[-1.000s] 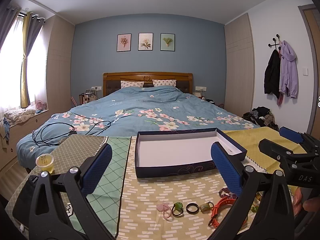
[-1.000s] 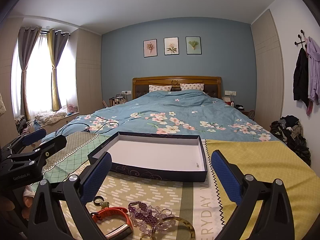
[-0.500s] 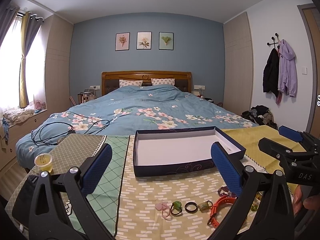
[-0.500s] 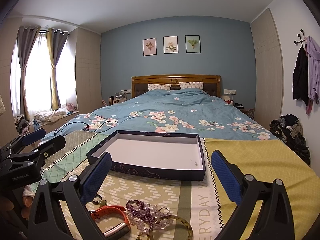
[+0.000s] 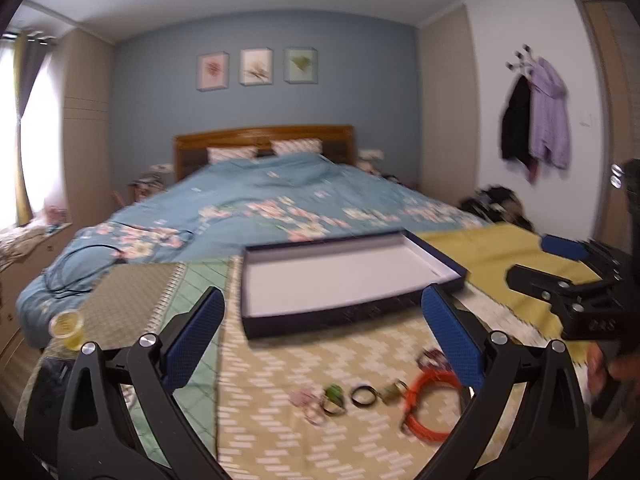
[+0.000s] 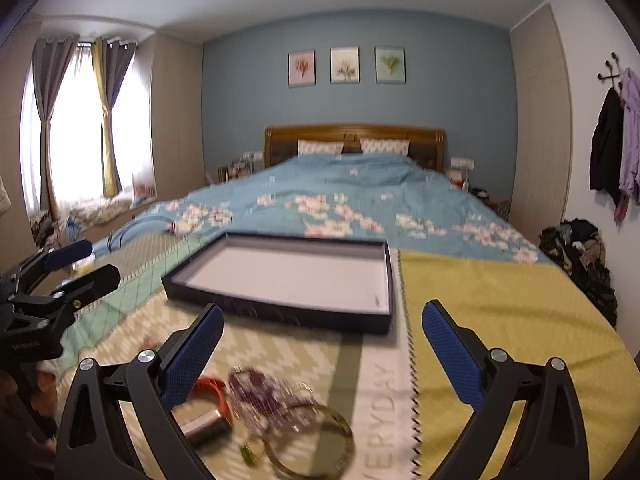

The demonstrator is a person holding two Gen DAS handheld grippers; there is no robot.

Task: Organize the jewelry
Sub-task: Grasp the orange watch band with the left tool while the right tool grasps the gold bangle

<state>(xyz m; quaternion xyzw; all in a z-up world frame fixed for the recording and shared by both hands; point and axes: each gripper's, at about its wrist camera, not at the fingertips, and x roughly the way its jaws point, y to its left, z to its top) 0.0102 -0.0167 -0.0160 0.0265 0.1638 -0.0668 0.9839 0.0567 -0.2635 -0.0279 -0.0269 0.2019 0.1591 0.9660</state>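
Both cameras have blurred within the last second, so the person is swinging the two tools downward and in toward the near edge of the table. The left gripper point(image 5: 320, 336) hangs with its blue pads spread wide and nothing between them; the right gripper point(image 6: 320, 344) is just as wide and just as bare. Neither has touched a piece yet.

The jewelry lies loose along the table's near edge: a pink ring point(image 5: 303, 396), a green ring point(image 5: 333, 394), a black ring point(image 5: 364, 395) and an orange bracelet point(image 5: 432, 400) in a rough row, with a purple beaded bracelet point(image 6: 260, 394) and a gold bangle point(image 6: 310, 438) just beside the orange one. The shallow box point(image 5: 348, 280) sits farther back, toward the bed, white inside and apparently holding nothing (a tiny speck near one corner is too small to name).

The row of rings has slid higher and larger in the left view, which suggests that hand is lining up a first pick. Sorting has not begun
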